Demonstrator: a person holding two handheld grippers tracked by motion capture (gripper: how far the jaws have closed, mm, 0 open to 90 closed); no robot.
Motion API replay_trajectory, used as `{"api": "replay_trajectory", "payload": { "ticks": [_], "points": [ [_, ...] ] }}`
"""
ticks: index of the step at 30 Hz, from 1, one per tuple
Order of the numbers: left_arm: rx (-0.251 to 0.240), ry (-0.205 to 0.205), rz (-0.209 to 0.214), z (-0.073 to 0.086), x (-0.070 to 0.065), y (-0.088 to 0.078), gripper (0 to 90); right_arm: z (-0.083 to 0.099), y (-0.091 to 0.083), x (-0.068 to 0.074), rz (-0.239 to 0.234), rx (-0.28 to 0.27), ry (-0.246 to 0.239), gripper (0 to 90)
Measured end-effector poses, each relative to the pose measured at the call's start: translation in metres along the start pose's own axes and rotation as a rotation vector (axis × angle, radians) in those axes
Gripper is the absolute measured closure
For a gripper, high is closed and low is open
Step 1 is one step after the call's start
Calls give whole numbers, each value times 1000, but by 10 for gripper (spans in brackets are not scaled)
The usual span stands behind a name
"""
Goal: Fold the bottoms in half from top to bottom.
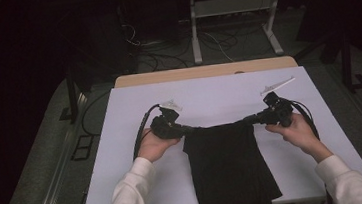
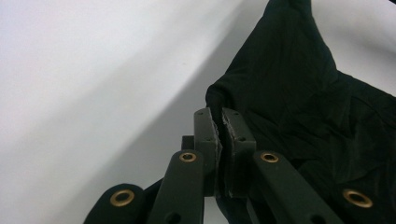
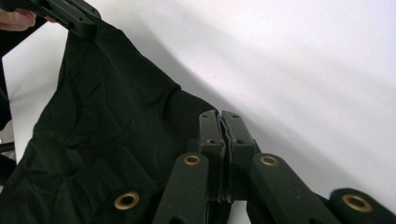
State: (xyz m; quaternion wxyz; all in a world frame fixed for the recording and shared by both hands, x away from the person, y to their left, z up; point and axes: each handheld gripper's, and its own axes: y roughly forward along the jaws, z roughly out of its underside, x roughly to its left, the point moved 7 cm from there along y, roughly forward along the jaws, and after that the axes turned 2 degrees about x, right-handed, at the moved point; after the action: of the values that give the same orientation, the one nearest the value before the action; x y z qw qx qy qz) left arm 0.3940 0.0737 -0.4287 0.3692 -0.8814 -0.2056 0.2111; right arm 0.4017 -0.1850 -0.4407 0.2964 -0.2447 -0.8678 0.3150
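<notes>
1. Black cloth [image 1: 228, 168], a dark garment or folded fabric, hangs stretched by its two top corners above the near middle of the desk [image 1: 122, 138]; its lower part drapes down to the near edge and seems to spill just past it.
2. Left hand-held gripper [image 1: 187, 129] is clenched on the cloth's left top corner; in the left gripper view the jaws stand pressed together with fabric pinched between them.
3. Right hand-held gripper [image 1: 249, 120] is likewise clenched on the right top corner [image 3: 196, 100], jaws tight on the hem.
4. Step in hand, as I judge it: the cloth is lifted and held taut between both corners, ready to be spread or folded.
5. Next move likely calls for both hands travelling together, keeping equal tension so neither corner slips, and carrying the top edge toward the far side to lay the fabric flat.
6. Room: the white surface beyond and on both sides of the cloth is bare; the wooden far edge [image 1: 206, 71] and the side edges lie well apart from the grippers.
</notes>
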Motion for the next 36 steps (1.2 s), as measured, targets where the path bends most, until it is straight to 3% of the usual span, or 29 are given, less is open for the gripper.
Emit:
{"api": "replay_trajectory", "payload": {
  "ticks": [10,16,20,25,36],
  "points": [
    [-2,-3,-44,-20,20,-13,850,-25,2,-4,6,-30,15,867],
    [-8,4,-64,-32,32,-16,849,-35,4,-11,36,-40,40,867],
    [-47,-44,-63,-40,47,-13,849,-41,9,-16,71,-44,59,868],
    [-54,-84,-74,-41,66,-6,849,-49,15,-25,91,-49,86,868],
    [-112,-121,-77,-46,91,-5,848,-68,25,-44,62,-104,112,869]
  ]
}}
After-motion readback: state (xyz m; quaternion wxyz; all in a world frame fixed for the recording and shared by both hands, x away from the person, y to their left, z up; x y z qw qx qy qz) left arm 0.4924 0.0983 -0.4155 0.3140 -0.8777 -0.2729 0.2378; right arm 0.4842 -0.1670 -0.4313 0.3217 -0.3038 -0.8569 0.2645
